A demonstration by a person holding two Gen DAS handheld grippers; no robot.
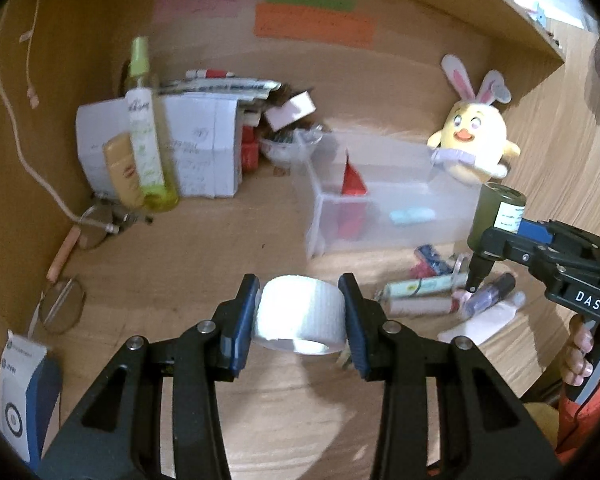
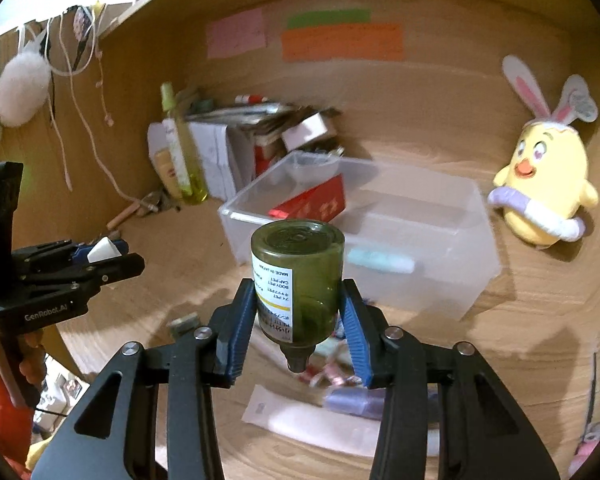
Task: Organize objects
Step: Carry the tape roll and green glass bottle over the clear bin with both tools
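Left gripper (image 1: 300, 316): clamped on the white tape roll (image 1: 300, 320); both blue pads press its sides, the roll lifted clear of the wooden desk (image 1: 188, 248). In the right wrist view this gripper (image 2: 112, 254) enters at 9 o'clock with a white edge of the roll showing between its fingers.
Right gripper (image 2: 300, 316): clamped on the green bottle (image 2: 298, 280), which is held upside down, its flat base toward the camera and its dark nozzle pointing down at 6 o'clock. In the left wrist view this gripper (image 1: 496, 236) enters at 3 o'clock, with the bottle (image 1: 498, 216) in its grip.
Clear plastic bin (image 2: 360, 240): at 12 o'clock from the bottle, open-topped, resting on the desk.
Bin contents: a red box (image 2: 312, 202) leaning at the far left side; a pale blue item (image 2: 380, 262) on the floor of the bin.
Plush chick (image 2: 540, 188): yellow, with rabbit ears, at 2 o'clock from the bottle, standing just beside the bin's right end.
Spray bottle (image 1: 146, 128): yellow-green, upright, at 10 o'clock from the tape roll, in front of white boxes (image 1: 204, 148).
Loose items (image 1: 428, 296): tubes and small packets on the desk at 3 o'clock from the tape roll, in front of the bin; blurred, types not readable.
Hand (image 1: 580, 356): fingers wrapped on the right gripper's handle at 4 o'clock.
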